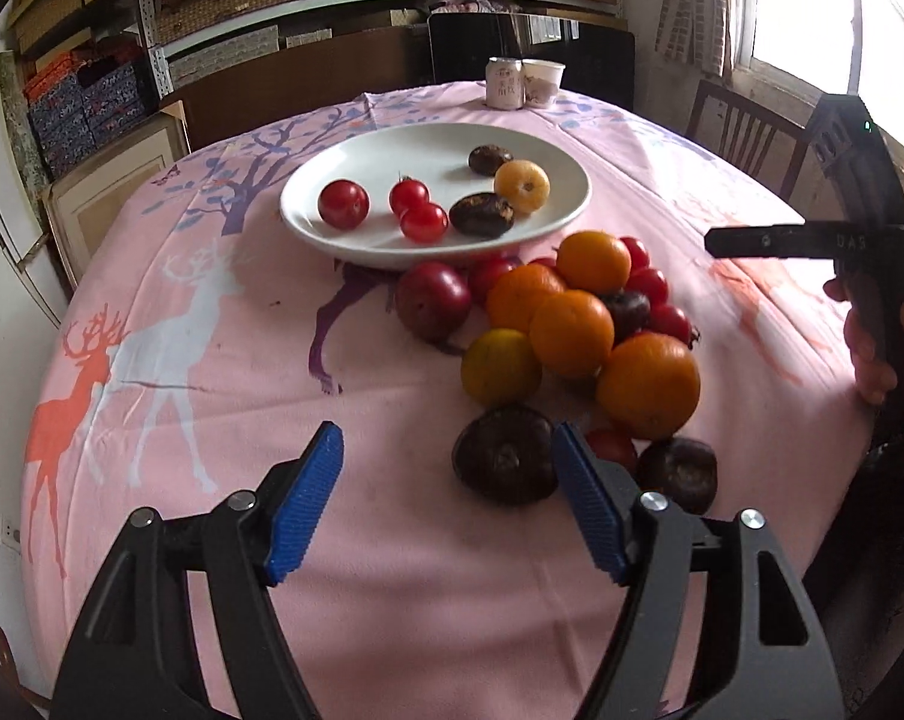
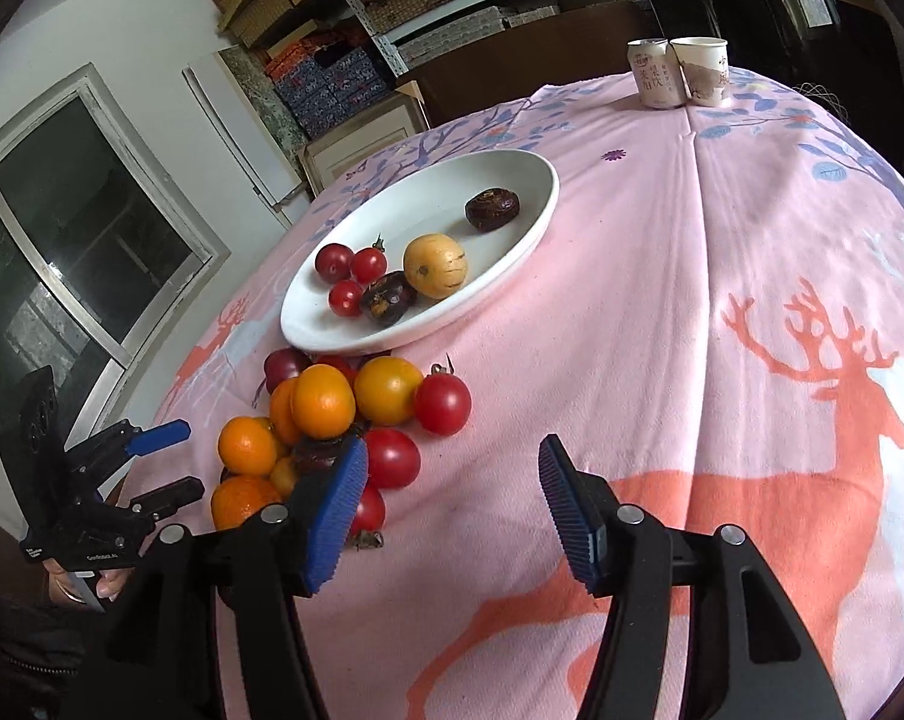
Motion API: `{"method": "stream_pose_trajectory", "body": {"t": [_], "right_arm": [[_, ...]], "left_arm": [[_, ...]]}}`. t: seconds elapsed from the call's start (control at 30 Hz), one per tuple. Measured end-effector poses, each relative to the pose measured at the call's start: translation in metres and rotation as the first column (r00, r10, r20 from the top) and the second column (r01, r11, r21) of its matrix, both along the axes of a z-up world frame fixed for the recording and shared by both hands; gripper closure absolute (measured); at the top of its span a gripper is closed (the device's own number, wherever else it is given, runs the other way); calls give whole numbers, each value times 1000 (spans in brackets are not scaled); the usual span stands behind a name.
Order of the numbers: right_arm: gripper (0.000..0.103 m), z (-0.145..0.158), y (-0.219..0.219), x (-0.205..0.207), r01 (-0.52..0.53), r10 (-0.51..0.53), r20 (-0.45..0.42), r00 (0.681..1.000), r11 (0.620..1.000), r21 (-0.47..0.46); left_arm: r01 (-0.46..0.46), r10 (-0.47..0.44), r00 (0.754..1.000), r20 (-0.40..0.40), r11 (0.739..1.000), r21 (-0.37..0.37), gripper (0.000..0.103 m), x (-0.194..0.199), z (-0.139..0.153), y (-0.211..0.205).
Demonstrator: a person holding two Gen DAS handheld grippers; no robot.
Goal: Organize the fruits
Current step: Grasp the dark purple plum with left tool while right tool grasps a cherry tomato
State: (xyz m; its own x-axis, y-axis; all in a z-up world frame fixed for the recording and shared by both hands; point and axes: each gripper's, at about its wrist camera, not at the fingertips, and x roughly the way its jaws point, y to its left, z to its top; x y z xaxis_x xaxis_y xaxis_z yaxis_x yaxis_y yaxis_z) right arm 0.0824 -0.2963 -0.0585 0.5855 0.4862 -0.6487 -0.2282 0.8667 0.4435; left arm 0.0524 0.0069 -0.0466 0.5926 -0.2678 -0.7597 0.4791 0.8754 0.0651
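Jaws of both grippers stand parted with nothing pressed between their blue pads. On the left, the left gripper (image 1: 446,498) hangs low over the pink deer-print cloth (image 1: 224,360) that covers the desk; a dark brown fruit (image 1: 503,459) lies on the cloth just by its right-hand finger, whether touching cannot be told. Behind it sits the loose pile: oranges (image 1: 572,333), small red tomatoes (image 1: 647,285), a dark red plum (image 1: 433,300) and more brown fruits, heaped against the near rim of the white plate (image 1: 344,168). That plate already carries three red tomatoes, two brown fruits and one yellow fruit (image 1: 521,186). Further right, the right gripper (image 2: 452,504) points at bare cloth beside the pile, its left finger in front of a tomato (image 2: 392,457). A can (image 2: 653,81) and a paper cup (image 2: 701,72) stand at the far edge.
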Motion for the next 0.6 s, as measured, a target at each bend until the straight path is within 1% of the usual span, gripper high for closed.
{"method": "stream_pose_trajectory", "body": {"t": [0.03, 0.13, 0.23, 0.37, 0.43, 0.47, 0.5, 0.53, 0.57, 0.6], "right_arm": [[43, 2, 2, -1, -5, 5, 5, 1000, 1000, -5], [43, 5, 11, -6, -30, 30, 16, 999, 999, -11], [44, 6, 25, -10, -70, 71, 18, 997, 997, -39], [44, 7, 40, -21, -125, 128, 28, 991, 988, -89], [44, 6, 44, -24, -142, 146, 30, 989, 984, -106], [44, 5, 46, -26, -150, 154, 29, 988, 982, -112], [44, 5, 47, -27, -157, 162, 30, 986, 981, -117], [44, 5, 48, -28, -165, 170, 31, 985, 979, -122], [44, 4, 50, -29, -172, 177, 30, 984, 977, -129], [44, 3, 51, -29, -176, 181, 27, 983, 975, -136]], "left_arm": [[6, -6, 1000, -9, 1000, 12, 41, -1, -5, -2], [26, -26, 999, -24, 1000, 1, 42, -2, -12, -9], [29, -29, 1000, -4, 1000, 5, 43, 1, -15, -16], [24, -27, 998, -48, 998, -54, 41, 11, -20, -15], [19, -24, 995, -94, 999, -50, 41, 16, -25, -15], [20, -24, 995, -98, 999, -44, 42, 15, -27, -16], [24, -27, 994, -101, 999, -28, 44, 15, -28, -17], [22, -23, 996, -86, 1000, -12, 53, 12, -29, -17], [23, -24, 997, -79, 1000, -14, 61, 9, -29, -16], [21, -22, 997, -74, 1000, -16, 72, 7, -29, -15]]}}
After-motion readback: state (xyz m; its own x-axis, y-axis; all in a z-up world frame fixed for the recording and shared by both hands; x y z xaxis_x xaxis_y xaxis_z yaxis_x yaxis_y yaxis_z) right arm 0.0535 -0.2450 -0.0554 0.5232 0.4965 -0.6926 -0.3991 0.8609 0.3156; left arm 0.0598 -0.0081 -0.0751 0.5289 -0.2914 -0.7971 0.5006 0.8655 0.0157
